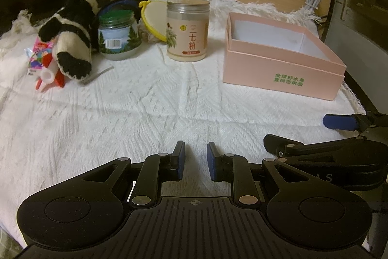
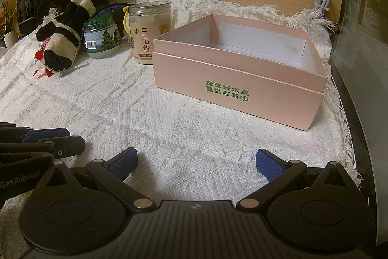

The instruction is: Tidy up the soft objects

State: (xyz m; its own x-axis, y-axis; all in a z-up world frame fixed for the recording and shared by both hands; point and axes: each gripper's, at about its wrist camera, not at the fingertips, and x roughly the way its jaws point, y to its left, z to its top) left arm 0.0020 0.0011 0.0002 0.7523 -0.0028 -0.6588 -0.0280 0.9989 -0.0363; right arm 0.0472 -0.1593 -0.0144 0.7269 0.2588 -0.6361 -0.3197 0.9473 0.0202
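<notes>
Down low, the left tongs hover over the white knitted cloth with their blue pads drawn close together and nothing between them. Beside them the right tongs stand spread wide, also empty, above the same cloth. Ahead of the right tongs sits the open pink box, its white inside bare. Farther left, near the cloth's back edge, the black-and-white striped socks lie heaped just beside a green-lidded jar, partly over some red and white plastic bits. A taller labelled jar stands between jar and box.
</notes>
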